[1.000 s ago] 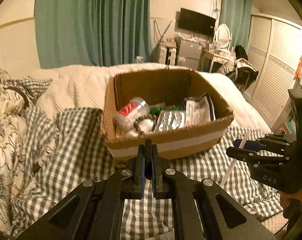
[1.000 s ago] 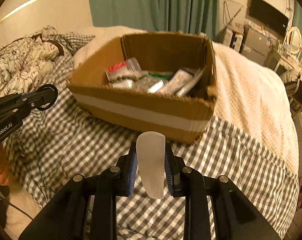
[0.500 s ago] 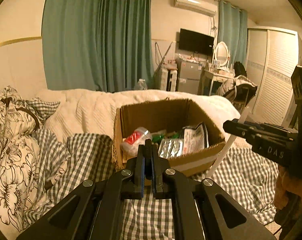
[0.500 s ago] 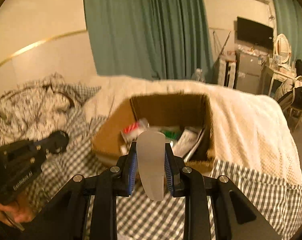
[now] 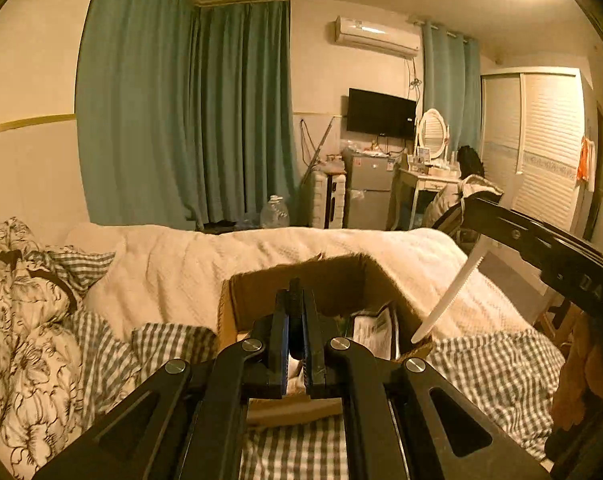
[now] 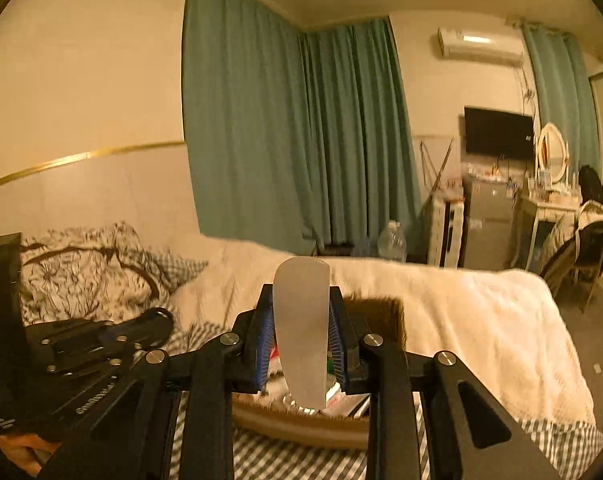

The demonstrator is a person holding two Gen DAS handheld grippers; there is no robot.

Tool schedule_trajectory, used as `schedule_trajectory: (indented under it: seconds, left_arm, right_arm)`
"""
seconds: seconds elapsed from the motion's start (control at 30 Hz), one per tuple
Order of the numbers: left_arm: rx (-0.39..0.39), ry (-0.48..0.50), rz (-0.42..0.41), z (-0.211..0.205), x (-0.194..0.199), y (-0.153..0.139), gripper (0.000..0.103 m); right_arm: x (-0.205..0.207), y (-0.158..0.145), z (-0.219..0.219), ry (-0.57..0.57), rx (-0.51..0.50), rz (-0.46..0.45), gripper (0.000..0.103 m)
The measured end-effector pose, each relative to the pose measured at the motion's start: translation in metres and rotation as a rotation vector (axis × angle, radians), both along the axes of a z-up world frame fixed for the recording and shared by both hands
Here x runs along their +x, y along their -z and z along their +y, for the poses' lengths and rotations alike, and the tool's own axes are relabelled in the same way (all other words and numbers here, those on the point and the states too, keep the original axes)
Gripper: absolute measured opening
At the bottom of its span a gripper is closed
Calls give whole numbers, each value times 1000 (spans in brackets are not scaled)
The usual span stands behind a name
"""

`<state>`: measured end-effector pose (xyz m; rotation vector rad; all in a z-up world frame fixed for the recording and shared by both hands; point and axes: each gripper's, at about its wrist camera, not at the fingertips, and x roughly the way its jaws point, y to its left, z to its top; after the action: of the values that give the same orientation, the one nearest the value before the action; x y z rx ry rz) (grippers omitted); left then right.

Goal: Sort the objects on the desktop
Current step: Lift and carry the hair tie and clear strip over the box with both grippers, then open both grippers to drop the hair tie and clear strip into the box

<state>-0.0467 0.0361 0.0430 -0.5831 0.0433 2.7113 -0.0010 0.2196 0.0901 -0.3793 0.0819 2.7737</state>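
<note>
A brown cardboard box (image 5: 257,292) with several small items inside, among them a printed packet (image 5: 375,334), sits on the checkered bedsheet; it also shows in the right wrist view (image 6: 381,312), mostly behind the fingers. My left gripper (image 5: 296,304) is shut and empty, raised in front of the box. My right gripper (image 6: 301,312) is shut on a white plastic knife (image 6: 303,336), held above the box. In the left wrist view the knife (image 5: 457,280) hangs serrated and slanted over the box's right corner from the right gripper (image 5: 485,206).
A floral duvet (image 5: 17,320) lies at the left and a cream blanket (image 5: 241,252) behind the box. Green curtains (image 5: 189,120), a TV (image 5: 381,114), a small fridge (image 5: 367,196) and a dressing table (image 5: 429,176) stand beyond the bed.
Both grippers have risen and tilted up, so the box has dropped low in both views. The right gripper has carried the knife up and over the box's right side.
</note>
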Motion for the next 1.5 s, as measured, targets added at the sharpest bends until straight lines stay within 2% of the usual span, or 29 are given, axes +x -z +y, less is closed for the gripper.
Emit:
schedule_trajectory:
  seconds: [0.17,0.37,0.5,0.6,0.73,0.87,1.07,1.13,1.3,1.33,1.37,1.4,1.43,1.47,1.5]
  left_arm:
    - [37,2,-10,2,-22,3,5]
    - [58,-26,-57,-2,-55,26,5]
    - [50,-42,-28,0,-72,47,5]
    - [63,-23,-45,5,-85,60,5]
    - [32,-19,-57,17,-100,76,5]
    - [13,-16,-87,25,-114,93,5]
    - [-31,-18,-170,38,-131,123,5]
    - [-52,-27,-194,41,-134,131,5]
    - [-79,-31,-230,45,-137,140,8]
    - [-84,-34,-230,46,-137,140,15]
    - [-87,-40,-229,46,-135,140,30]
    - [-87,-46,-227,46,-135,139,42]
    - [-82,-59,-217,44,-133,137,69]
    - [-76,-71,-206,43,-131,134,87]
    - [-66,-84,-192,38,-130,132,90]
  right_arm:
    - [-6,-2,10,25,-7,24,24]
    - [-29,19,32,38,-42,18,24]
    - [-52,42,42,55,-38,-27,24]
    - [-63,57,50,58,-42,-48,24]
    - [-75,76,67,74,-69,-50,24]
    - [-86,96,86,66,-145,-55,24]
    - [-105,119,90,60,-148,-140,25]
    - [-110,125,89,56,-155,-168,29]
    - [-113,131,92,79,-139,-209,32]
    - [-115,132,92,86,-133,-224,34]
    - [-116,133,92,93,-126,-239,35]
    - [-118,135,91,102,-121,-259,44]
    - [-120,137,90,108,-119,-274,62]
    - [-122,138,89,114,-120,-292,69]
    - [-122,138,87,116,-117,-300,73]
